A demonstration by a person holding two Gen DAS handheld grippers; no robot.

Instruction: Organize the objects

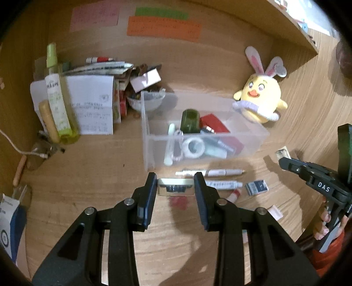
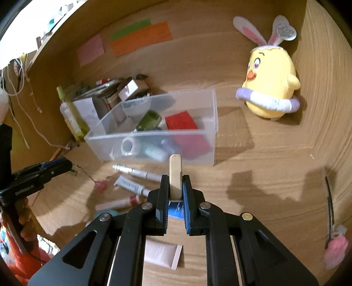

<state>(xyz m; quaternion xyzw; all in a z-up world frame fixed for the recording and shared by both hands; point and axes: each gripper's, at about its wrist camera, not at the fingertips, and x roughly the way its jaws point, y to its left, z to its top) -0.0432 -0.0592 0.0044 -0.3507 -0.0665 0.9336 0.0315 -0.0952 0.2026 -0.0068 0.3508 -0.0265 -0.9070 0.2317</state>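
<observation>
My left gripper [image 1: 176, 182] is open wide, jaws either side of a small mirrored case [image 1: 176, 187] lying flat on the wooden desk [image 1: 99, 165] — cannot tell whether the pads touch it. My right gripper [image 2: 176, 187] is closed tight on a beige flat piece [image 2: 175, 176], held upright on edge, its top poking above the fingertips, just in front of the clear plastic bin [image 2: 154, 134].

The bin [image 1: 151, 132] sits mid-desk and holds a green jar [image 1: 190, 121], a red box [image 1: 214, 123], a white tape roll [image 1: 193, 147] and a white tube [image 1: 170, 144], among other bits too blurred to name. In front of the bin, on the desk: a white pen [image 1: 211, 172], a white tube with print [image 1: 224, 184] right of my left jaws, a small dark blue packet [image 1: 257, 187] further right. A pale pink tube [image 2: 162, 253] lies under my right gripper.

Yellow chick plush with bunny ears [image 1: 260, 99] stands right of the bin, close to its far corner. Left of the bin — a green spray bottle [image 1: 58, 103] leaning against white paper [image 1: 92, 105], cluttered boxes behind. Pink [image 1: 94, 16], green [image 1: 161, 12] and orange [image 1: 164, 28] notes are stuck on the back wall.
</observation>
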